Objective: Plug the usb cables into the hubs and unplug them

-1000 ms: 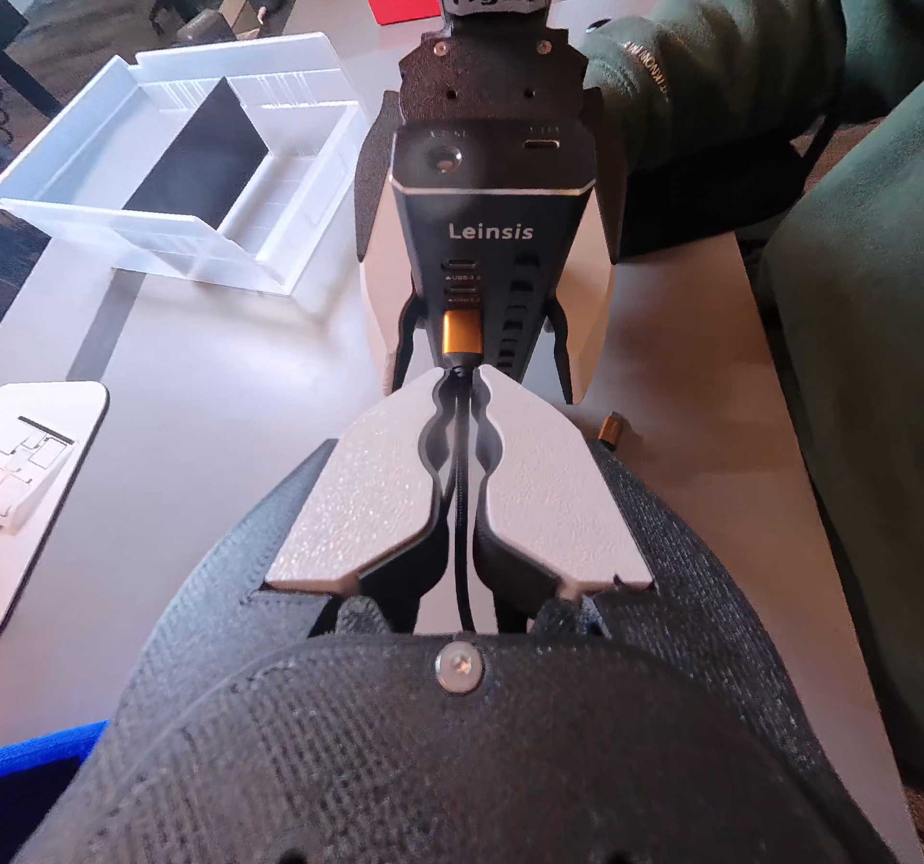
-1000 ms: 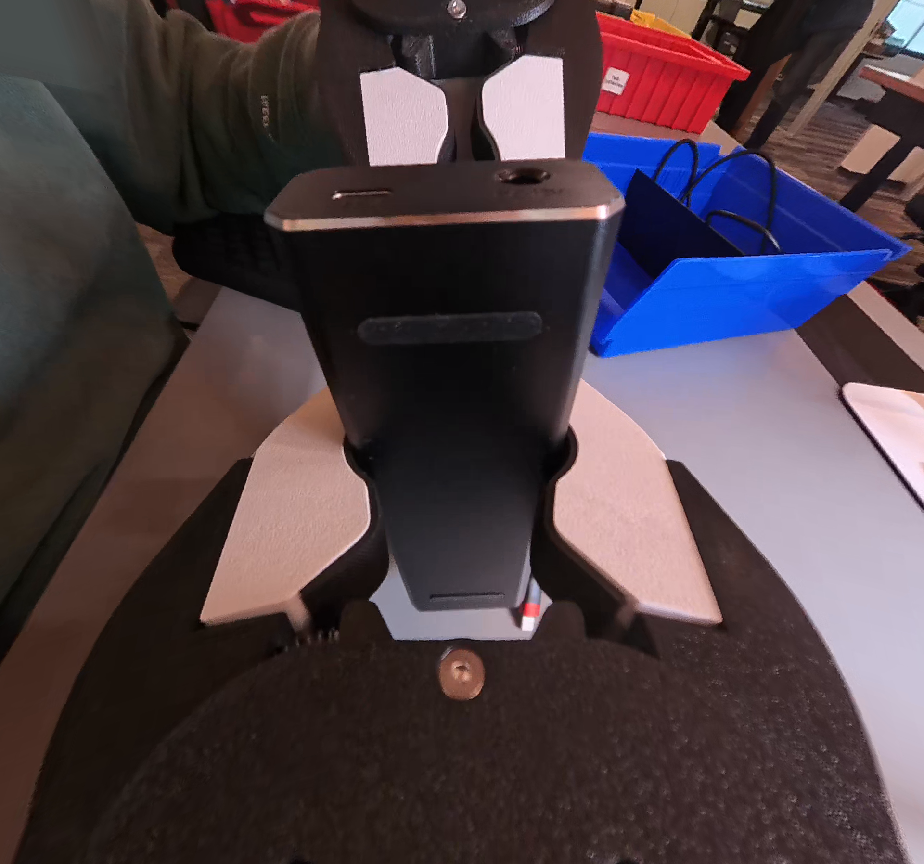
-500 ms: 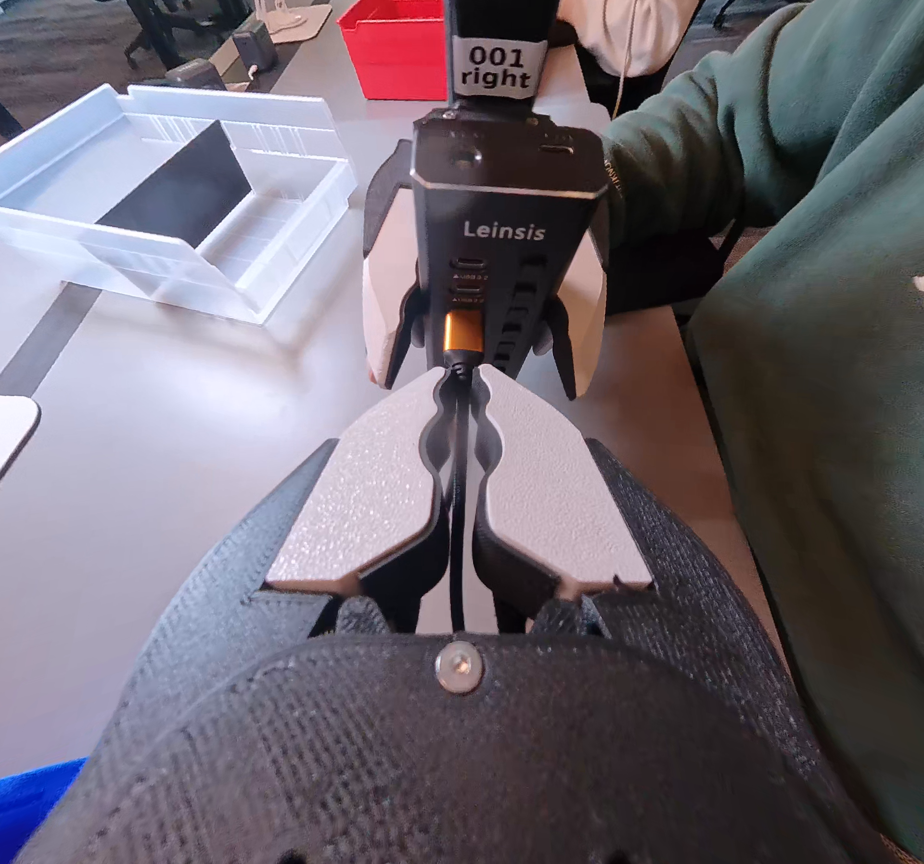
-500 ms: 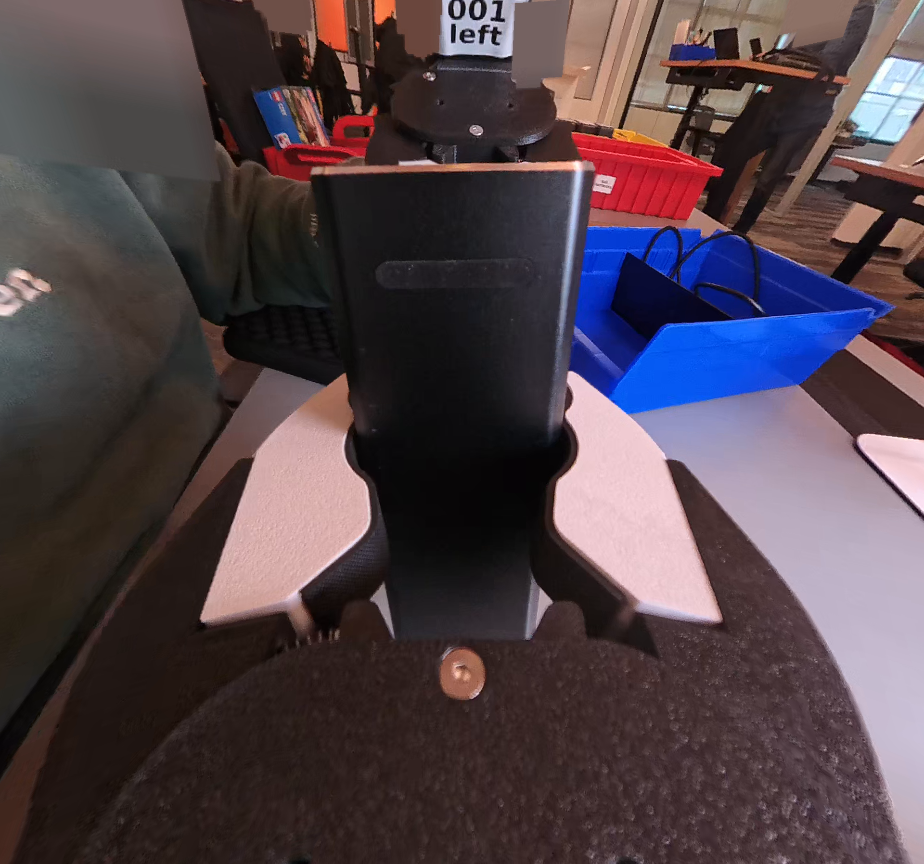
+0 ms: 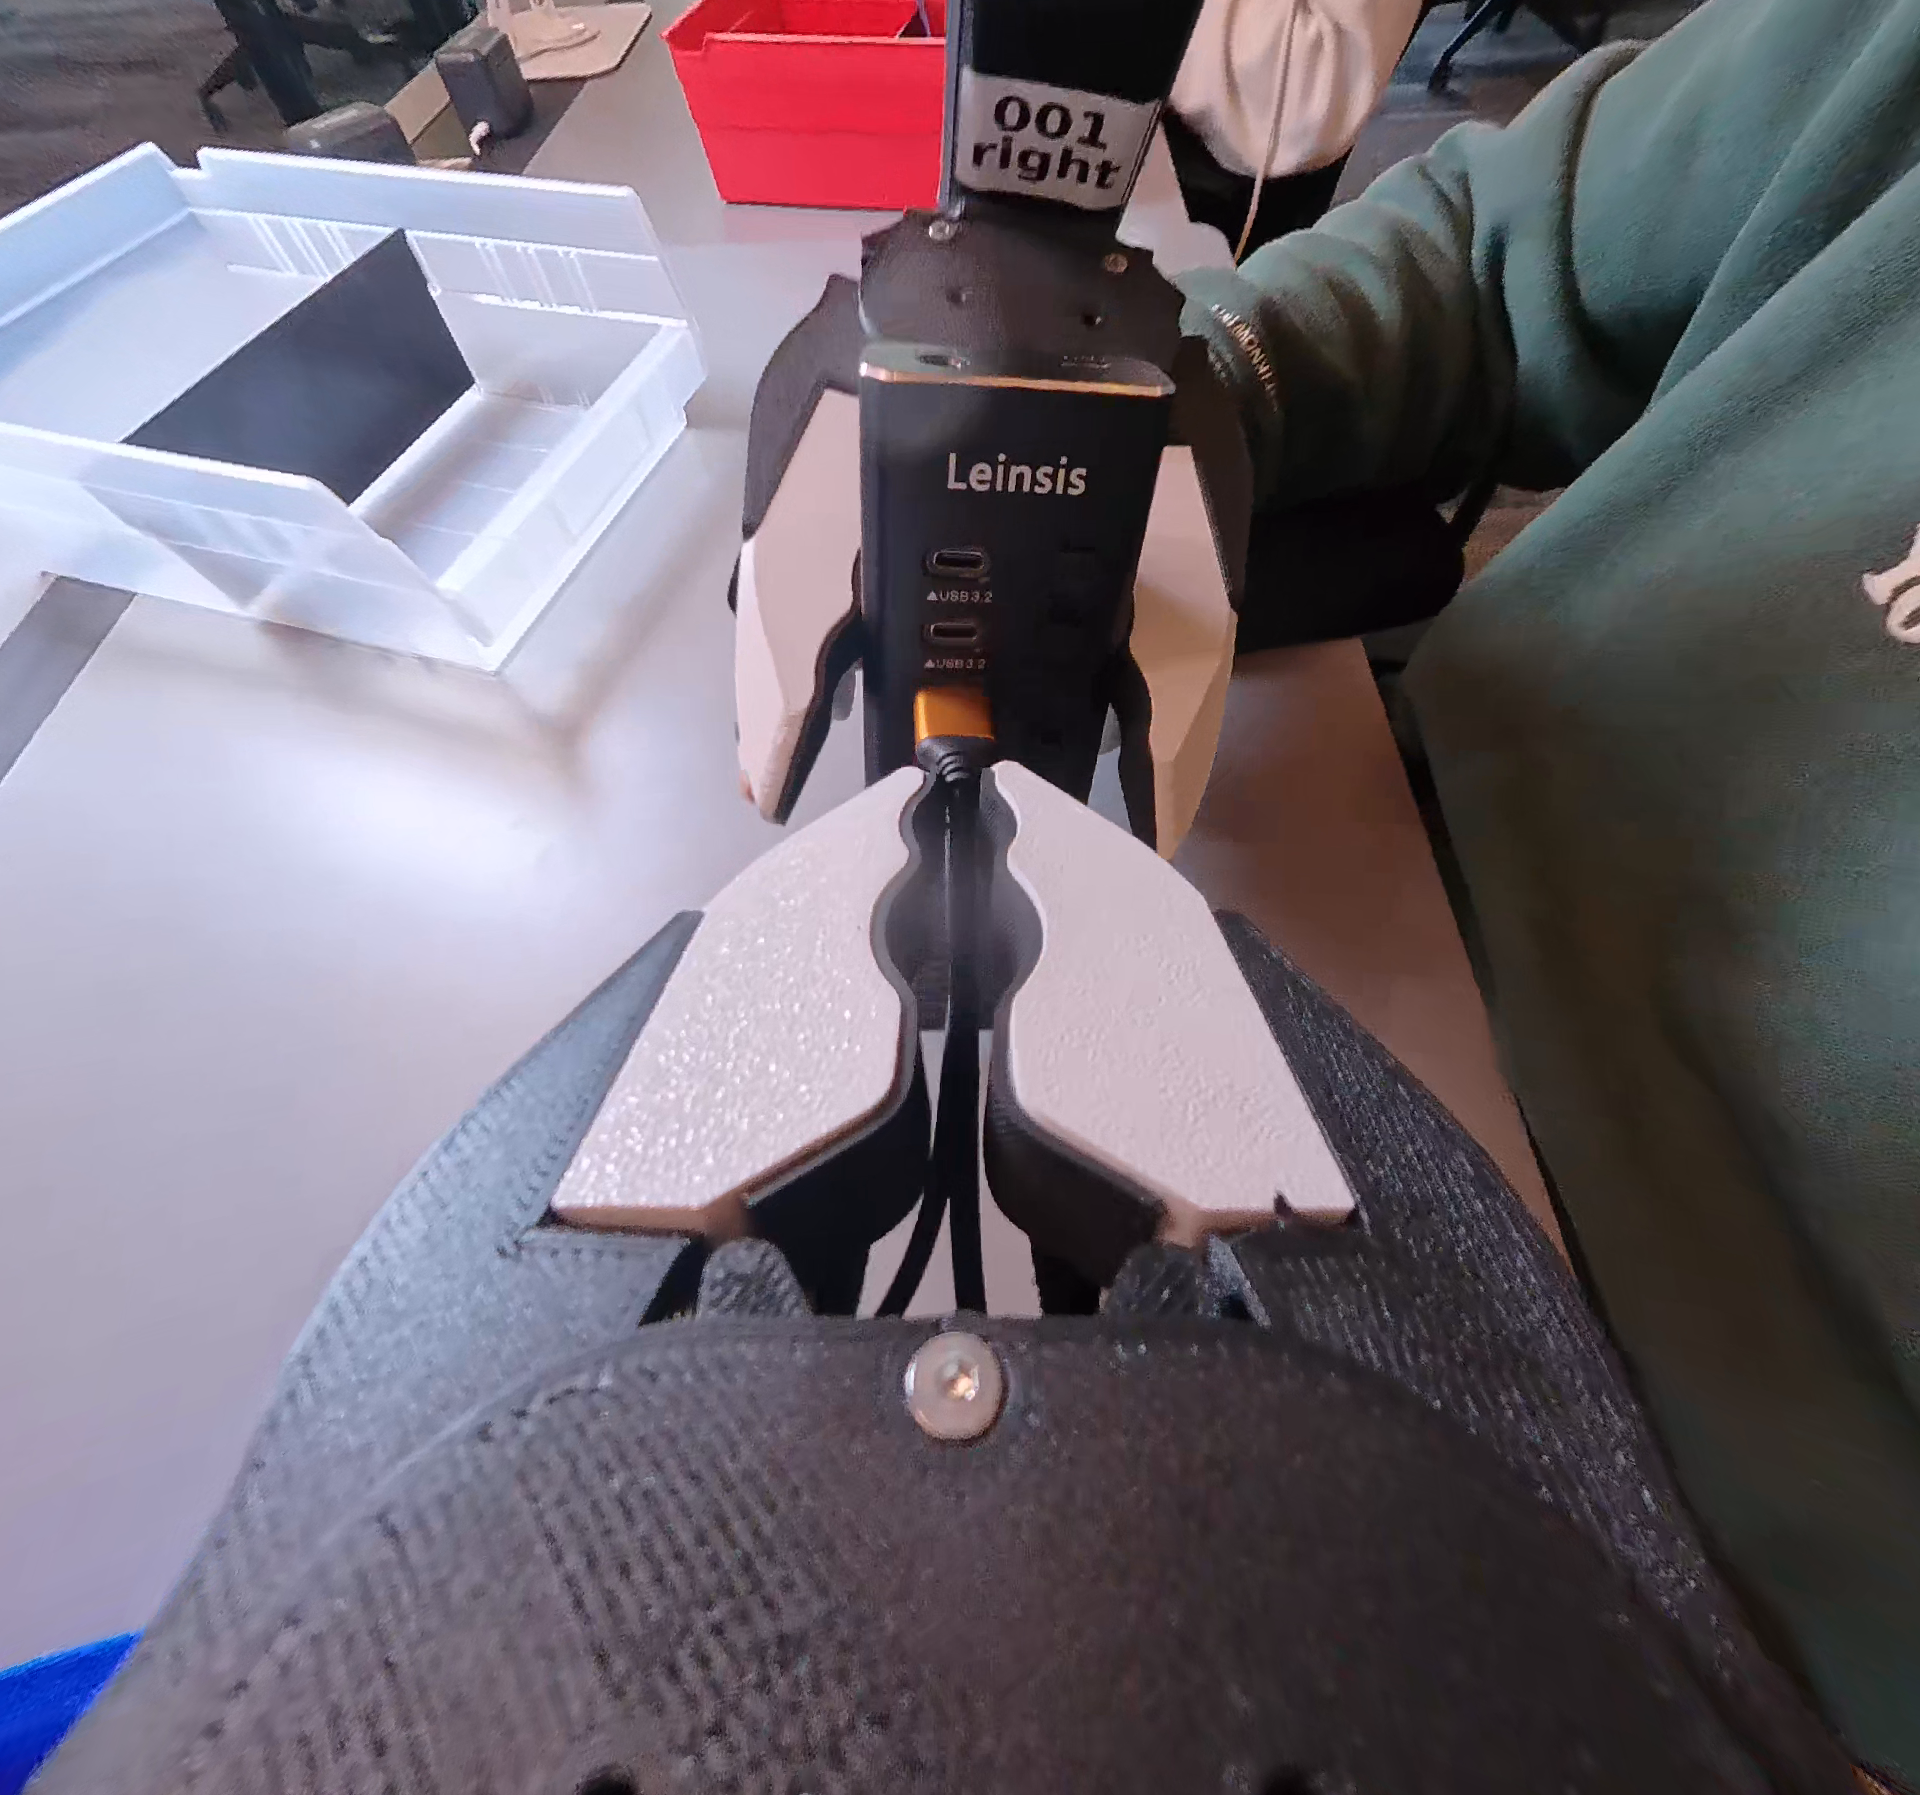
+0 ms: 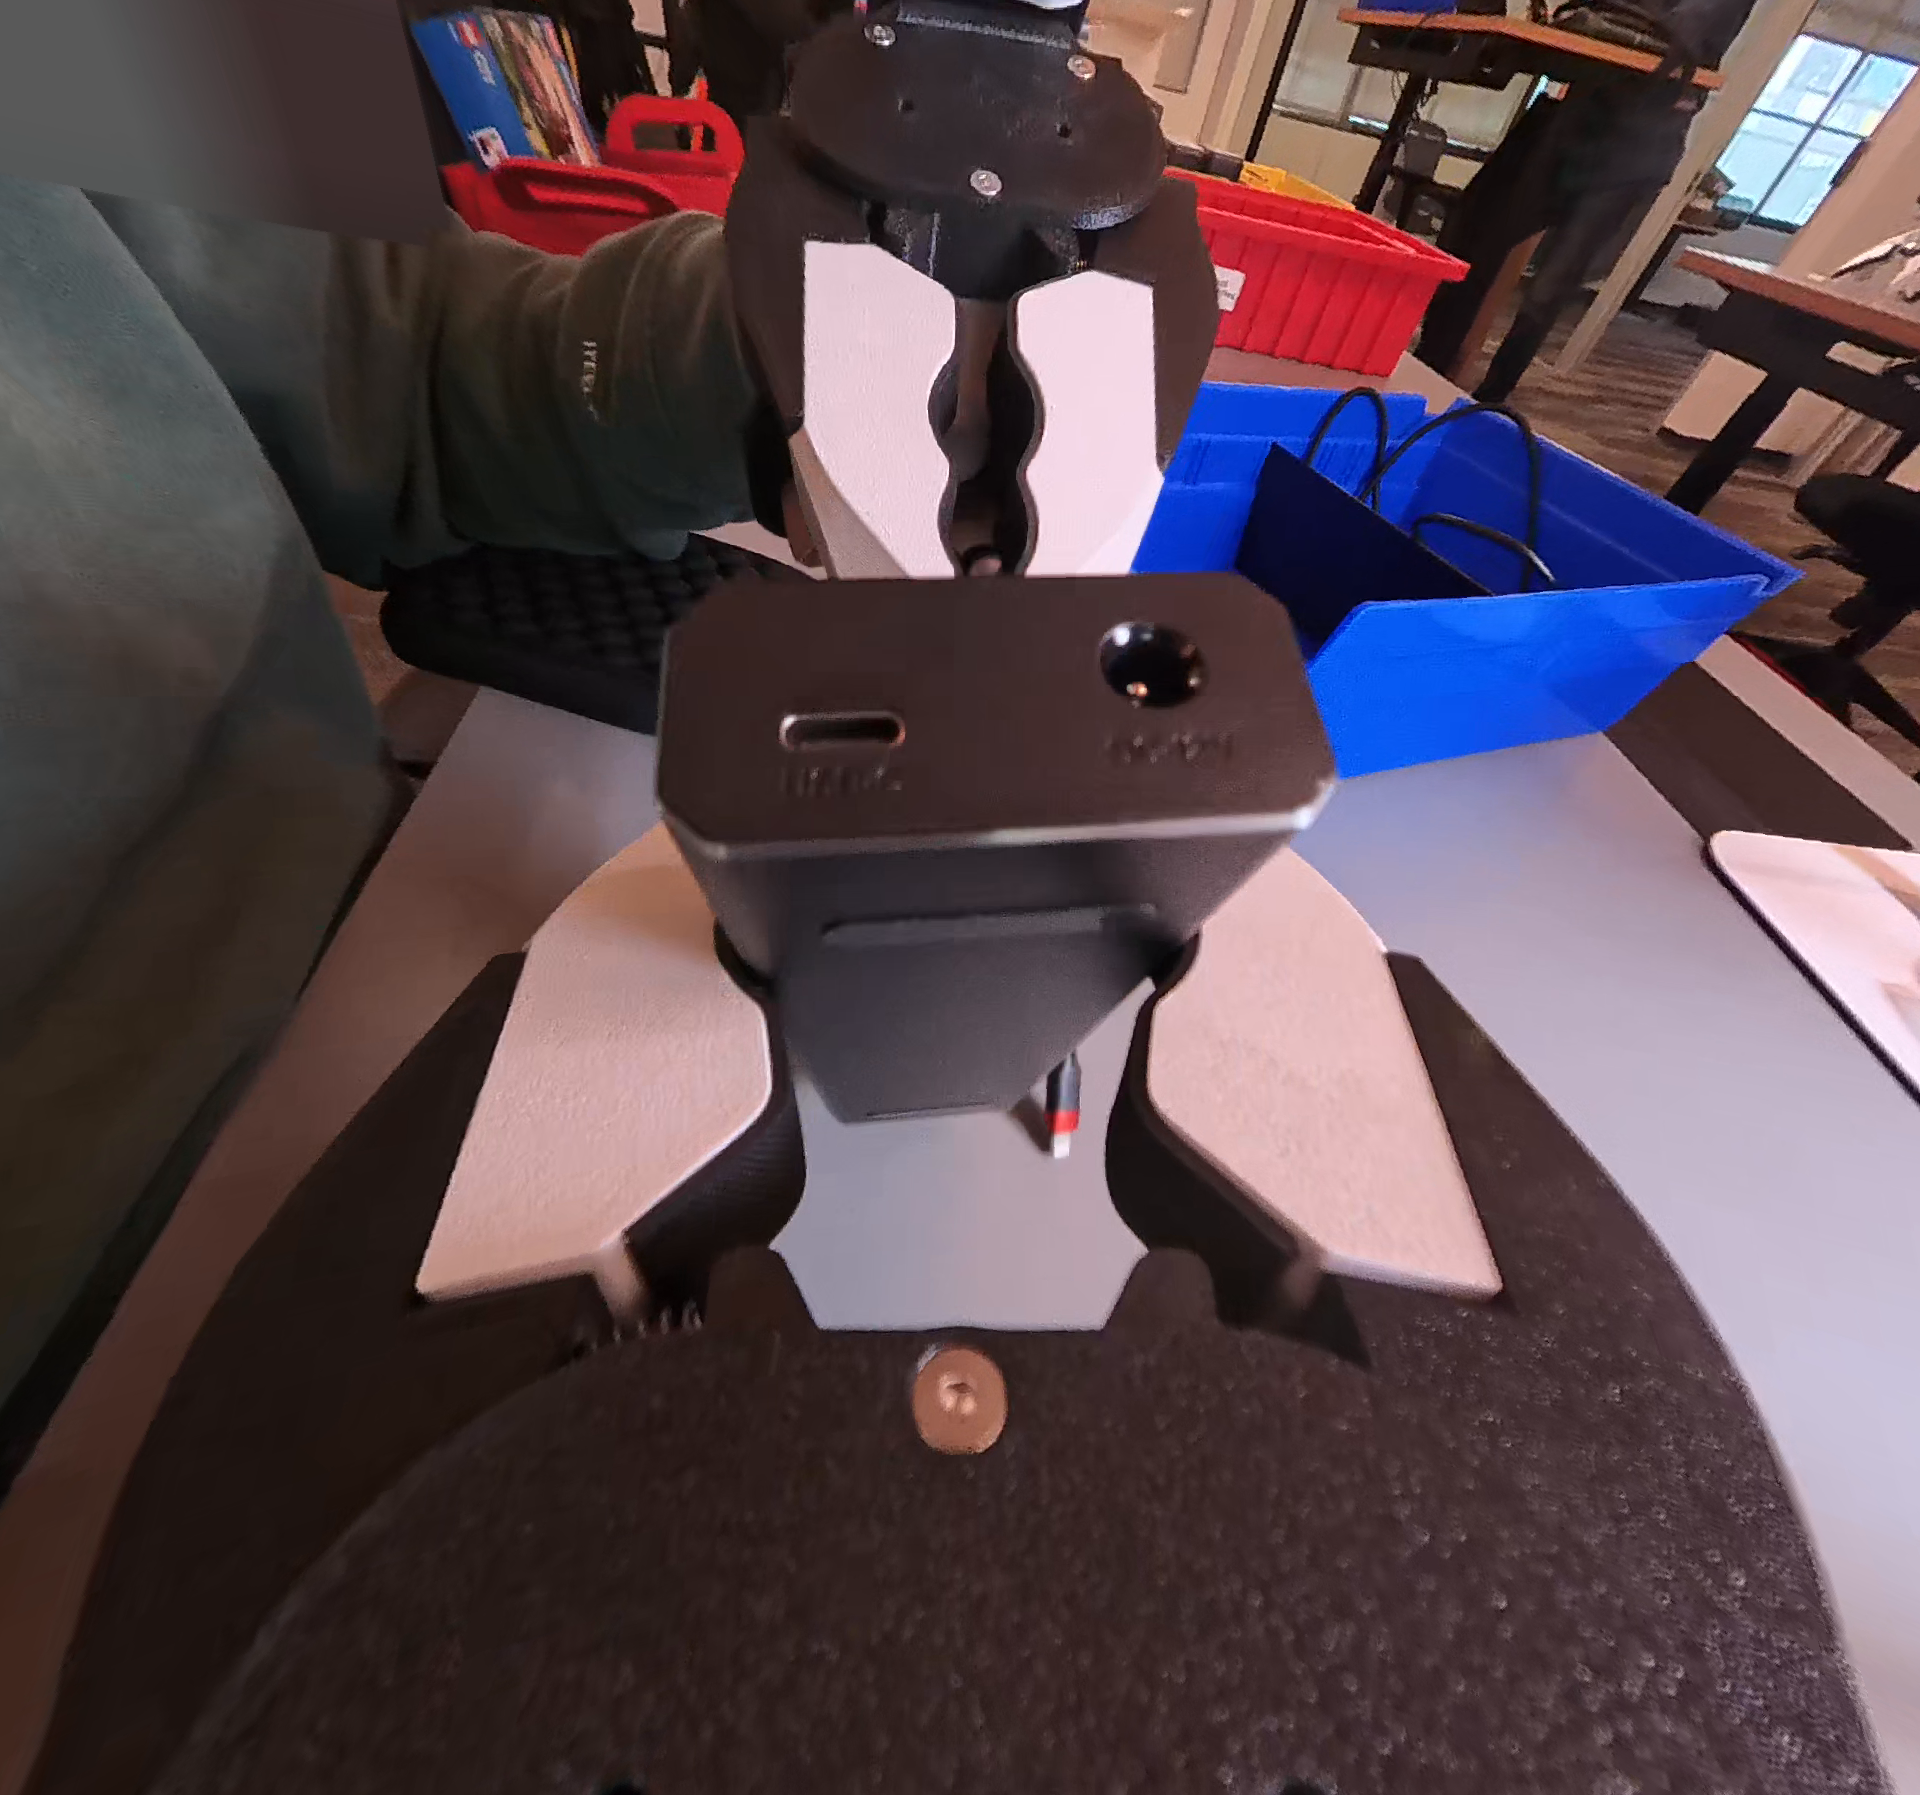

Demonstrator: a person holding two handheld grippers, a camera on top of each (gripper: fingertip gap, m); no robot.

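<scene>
A black USB hub (image 5: 1013,540) stands upright between the fingers of my right gripper (image 6: 956,1039), which is shut on its lower body (image 6: 966,1007). My left gripper (image 5: 954,789) is shut on a black cable (image 5: 951,924) just behind its orange plug (image 5: 951,715). The plug sits in the lowest port on the hub's face, below two free ports. In the right wrist view the hub's top end (image 6: 987,706) faces me, with the left gripper (image 6: 982,540) behind it. A red-tipped cable end (image 6: 1060,1117) lies on the table under the hub.
A white open bin (image 5: 343,415) sits at the left on the grey table (image 5: 312,914), a red bin (image 5: 821,93) farther back. A blue bin (image 6: 1475,602) with black cables stands to the right. A person's green sleeve (image 5: 1455,343) is close on the right. The grippers are tip to tip, or close to it.
The hub has tilted so that its top end now faces the right wrist camera. The left gripper stays shut on the cable, with the orange plug still at the lowest port.
</scene>
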